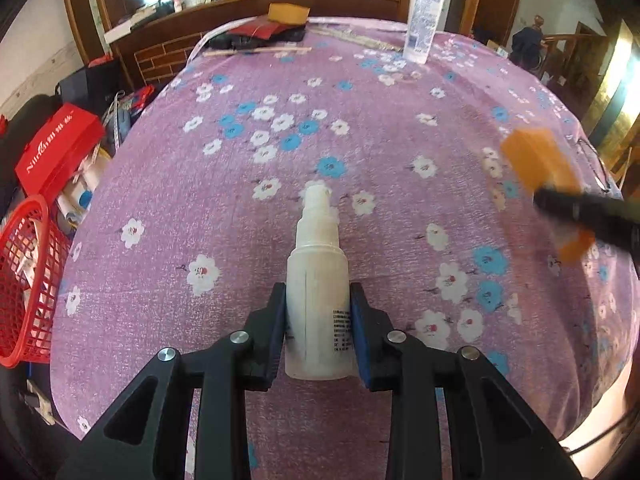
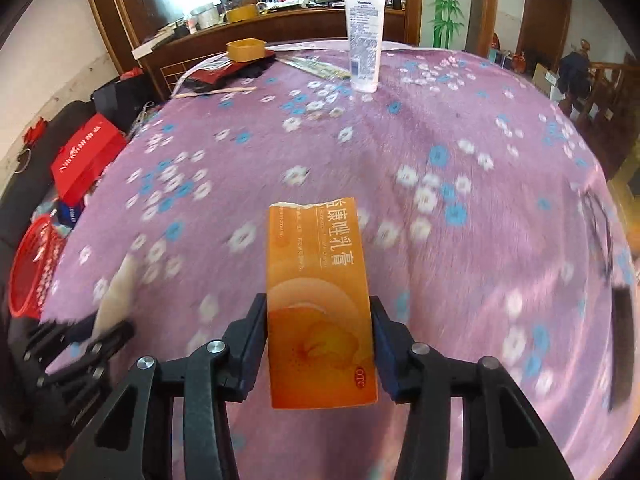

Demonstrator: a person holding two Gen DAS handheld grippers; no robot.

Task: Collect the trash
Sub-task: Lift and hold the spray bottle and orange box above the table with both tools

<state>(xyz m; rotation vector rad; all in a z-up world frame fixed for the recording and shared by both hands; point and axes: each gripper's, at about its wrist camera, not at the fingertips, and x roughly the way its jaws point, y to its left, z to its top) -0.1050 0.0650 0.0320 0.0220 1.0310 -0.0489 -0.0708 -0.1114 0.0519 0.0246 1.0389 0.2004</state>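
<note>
1. Left tongs (image 1: pixel 318 320) were clenched on the white spray bottle (image 1: pixel 318 280), nozzle forward, above the floral tabletop (image 1: pixel 360 140).
2. Right tongs (image 2: pixel 320 328) gripped the orange carton (image 2: pixel 320 300).
3. Red basket (image 1: pixel 28 280) sat off the tabletop's left edge.

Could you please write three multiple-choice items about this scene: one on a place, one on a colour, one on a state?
1. Where is the red basket?
A. left of the table
B. on the table
C. under the tube

2. What colour is the box in the right gripper?
A. green
B. orange
C. black

3. The left gripper is
A. open
B. shut on nothing
C. shut on the white spray bottle

Key: 1 A, it stands beside the table's left edge. 2 B, its face is orange. 3 C, both pads press the bottle.
</note>
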